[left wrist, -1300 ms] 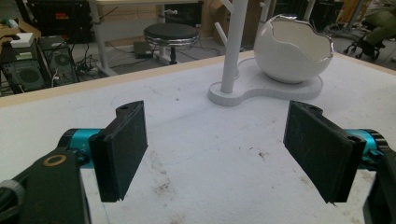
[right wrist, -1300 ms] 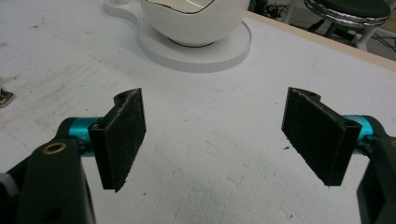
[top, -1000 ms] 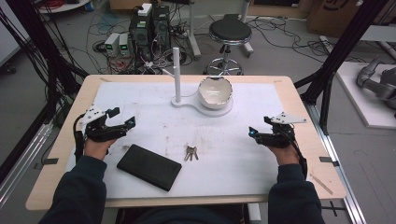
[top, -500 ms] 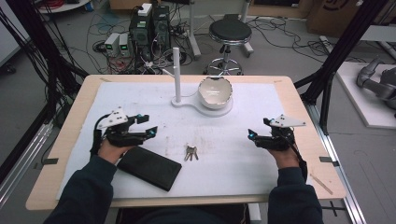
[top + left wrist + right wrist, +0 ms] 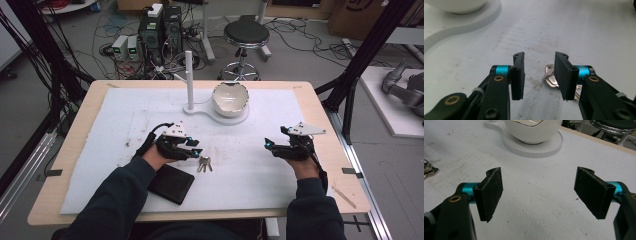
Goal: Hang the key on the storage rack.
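A small bunch of silver keys [image 5: 205, 163] lies on the white mat near the table's middle. My left gripper [image 5: 196, 150] hovers just left of it, jaws partly apart. In the left gripper view the keys [image 5: 549, 75] peek out behind the right-hand jaw, and the gap of the gripper [image 5: 539, 75] holds nothing. Its jaws have just been closing, with nothing between them. My right gripper [image 5: 268, 145] rests at the right of the mat, wide open and holding nothing [image 5: 539, 192]. The keys [image 5: 429, 170] show at the left edge of the right gripper view.
A white bowl [image 5: 230, 98] sits on a white base with an upright post [image 5: 189, 75] at the back middle. A black flat case [image 5: 171, 183] lies near the front edge under my left forearm. Bare white mat [image 5: 250, 180] stretches between the hands.
My left hand has moved right across the mat to the keys, and its jaws have narrowed. The right hand has stayed in place.
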Demonstrator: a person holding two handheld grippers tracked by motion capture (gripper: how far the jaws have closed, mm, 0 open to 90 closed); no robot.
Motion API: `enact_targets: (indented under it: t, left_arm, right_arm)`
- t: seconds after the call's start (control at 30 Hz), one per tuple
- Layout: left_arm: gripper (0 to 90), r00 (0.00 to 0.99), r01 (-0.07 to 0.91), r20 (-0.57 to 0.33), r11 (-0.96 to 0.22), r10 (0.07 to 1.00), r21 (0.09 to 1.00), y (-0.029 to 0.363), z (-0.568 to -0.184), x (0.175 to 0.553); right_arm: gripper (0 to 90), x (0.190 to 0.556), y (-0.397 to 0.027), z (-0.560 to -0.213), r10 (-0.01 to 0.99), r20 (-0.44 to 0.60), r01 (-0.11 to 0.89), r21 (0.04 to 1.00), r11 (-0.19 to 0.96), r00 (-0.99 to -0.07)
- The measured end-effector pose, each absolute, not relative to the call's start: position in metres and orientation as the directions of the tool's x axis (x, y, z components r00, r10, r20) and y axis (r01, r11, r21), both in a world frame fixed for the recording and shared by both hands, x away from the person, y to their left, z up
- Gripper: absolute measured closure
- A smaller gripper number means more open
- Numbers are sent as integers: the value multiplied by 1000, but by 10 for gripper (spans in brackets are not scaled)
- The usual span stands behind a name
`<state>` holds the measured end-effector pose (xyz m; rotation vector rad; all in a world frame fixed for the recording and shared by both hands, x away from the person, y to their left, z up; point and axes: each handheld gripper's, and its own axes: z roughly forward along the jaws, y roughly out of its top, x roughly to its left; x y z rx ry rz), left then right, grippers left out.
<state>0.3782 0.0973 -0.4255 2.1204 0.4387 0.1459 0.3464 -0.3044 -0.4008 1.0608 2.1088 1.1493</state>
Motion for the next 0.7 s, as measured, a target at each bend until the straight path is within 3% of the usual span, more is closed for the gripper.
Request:
enact_targets:
  t: [0.43,0.53,0.67,0.7]
  left_arm:
    - [655,955,250,-91,-605,281,756,85,-436,385]
    - [703,961,242,-95,-633,258,735,80,-436,385]
    - [863,961,249,-113,-622,251,742,81,-437,386]
    - [870,963,246,-112,-625,246,741,81,-437,386]
  right_arm:
    - [240,345,-307,-401,824,-64,393,856,336,-563]
    - [241,346,-304,-401,821,-63,393,855,337,-567]
    - [243,348,-302,-402,817,-65,396,850,346,-573]
    - [244,348,-302,-402,816,-64,397,850,346,-574]
